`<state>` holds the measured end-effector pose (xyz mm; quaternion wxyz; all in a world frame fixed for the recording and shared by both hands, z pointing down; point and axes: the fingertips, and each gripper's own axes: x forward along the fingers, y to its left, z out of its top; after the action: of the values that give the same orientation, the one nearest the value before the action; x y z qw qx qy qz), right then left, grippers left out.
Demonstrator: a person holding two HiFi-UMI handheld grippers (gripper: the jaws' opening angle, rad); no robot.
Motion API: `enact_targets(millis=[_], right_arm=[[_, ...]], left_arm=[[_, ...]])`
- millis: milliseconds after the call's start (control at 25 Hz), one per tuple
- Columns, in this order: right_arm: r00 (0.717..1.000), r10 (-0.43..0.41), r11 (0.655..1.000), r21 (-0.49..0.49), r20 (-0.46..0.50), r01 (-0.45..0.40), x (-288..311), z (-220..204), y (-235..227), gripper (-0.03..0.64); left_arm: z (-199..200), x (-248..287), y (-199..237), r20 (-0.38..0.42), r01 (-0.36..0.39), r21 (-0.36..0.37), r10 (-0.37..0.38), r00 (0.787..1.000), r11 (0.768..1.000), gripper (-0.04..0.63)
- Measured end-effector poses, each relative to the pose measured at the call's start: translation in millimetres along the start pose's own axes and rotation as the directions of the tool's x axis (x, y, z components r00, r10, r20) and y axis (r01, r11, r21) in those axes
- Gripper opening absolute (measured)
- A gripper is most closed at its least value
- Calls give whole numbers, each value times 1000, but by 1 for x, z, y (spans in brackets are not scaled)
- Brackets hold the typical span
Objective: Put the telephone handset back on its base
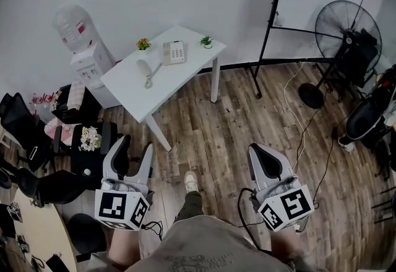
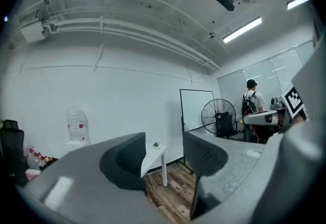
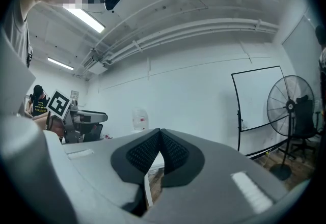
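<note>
A white table (image 1: pixel 133 88) stands ahead by the wall. On it sits a cream telephone base (image 1: pixel 174 52) with a keypad, and the handset (image 1: pixel 144 69) lies off it to the left, joined by a coiled cord. My left gripper (image 1: pixel 133 156) is held low and far from the table, its jaws apart and empty; in the left gripper view the table corner (image 2: pixel 153 159) shows between its fingers. My right gripper (image 1: pixel 262 161) is also held near my body, jaws touching at the tips with nothing between them.
Two small potted plants (image 1: pixel 143 44) (image 1: pixel 206 41) stand on the table's far edge. A water dispenser (image 1: pixel 86 54) is left of the table, black chairs (image 1: pixel 25 131) at the left, a whiteboard stand (image 1: pixel 272 17) and a floor fan (image 1: pixel 343 29) at the right. Cables (image 1: pixel 297 122) run over the wood floor.
</note>
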<state>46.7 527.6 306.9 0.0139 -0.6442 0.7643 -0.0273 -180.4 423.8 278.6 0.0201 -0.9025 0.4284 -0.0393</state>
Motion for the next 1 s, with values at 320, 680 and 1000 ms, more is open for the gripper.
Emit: enact_targets(millis=[320,680,1000], right_arm=[[999,6,1000,-19,-44,-7,70,-5,-25,29],[997,5,999,-35,-71,-7,182,8,-51,29],[996,9,999,-49,-90,-14,285,10,-64,29]], left_arm=[[-17,72,27,-12,37,-2,-37,999,999,219],[-9,162,100,-29,14,-9,-15,999,1000,219],[-13,239,168,-43,10,-7,-10,999,1000,219]])
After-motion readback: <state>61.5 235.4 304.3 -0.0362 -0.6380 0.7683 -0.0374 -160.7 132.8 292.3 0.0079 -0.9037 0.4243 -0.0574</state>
